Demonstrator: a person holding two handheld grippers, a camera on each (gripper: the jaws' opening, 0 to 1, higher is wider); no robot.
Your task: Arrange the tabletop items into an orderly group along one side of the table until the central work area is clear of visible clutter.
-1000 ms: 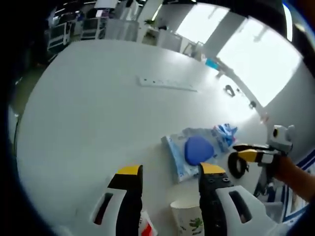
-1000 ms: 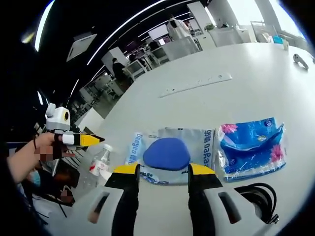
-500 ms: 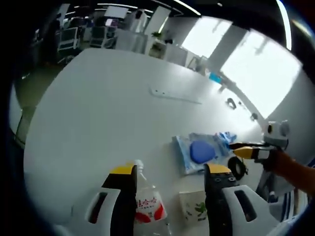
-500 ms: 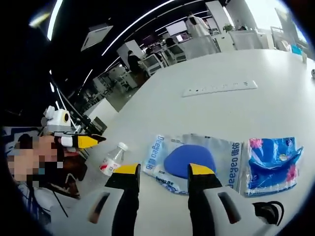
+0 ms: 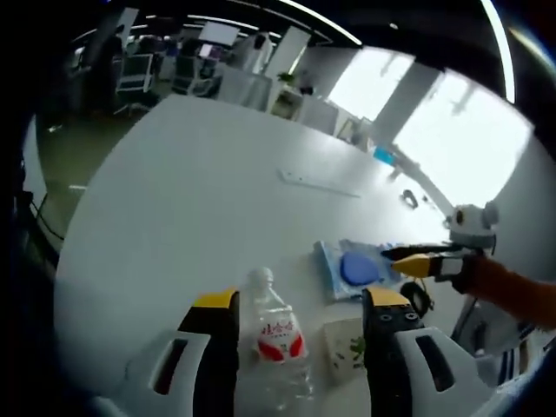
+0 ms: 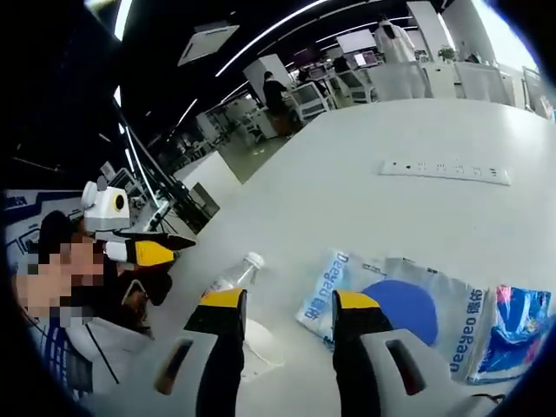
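A clear water bottle (image 5: pixel 278 337) with a red label and white cap stands on the white table (image 5: pixel 191 200), just ahead of my left gripper (image 5: pixel 299 302), whose jaws are open and wider than the bottle. A paper cup (image 5: pixel 346 349) with a green print stands beside the bottle. Farther on lies a clear packet with a blue pad (image 5: pixel 357 268), and my right gripper (image 5: pixel 408 259) hovers over it. In the right gripper view my right gripper (image 6: pixel 289 302) is open above the table, with the bottle (image 6: pixel 228 279), the cup's rim (image 6: pixel 258 345) and the packet (image 6: pixel 401 302) ahead. The left gripper (image 6: pixel 149 251) is at the left.
A blue tissue pack (image 6: pixel 519 335) lies right of the packet, and a black coiled cable (image 5: pixel 420 300) near it. A white power strip (image 5: pixel 318 183) lies farther across the table. A person sits at the left. Office desks and chairs stand beyond the far edge.
Both views have shifted with the hands. The left view has pulled back, so the whole bottle and cup now show between its jaws. The right view has swung left; the cable has left it.
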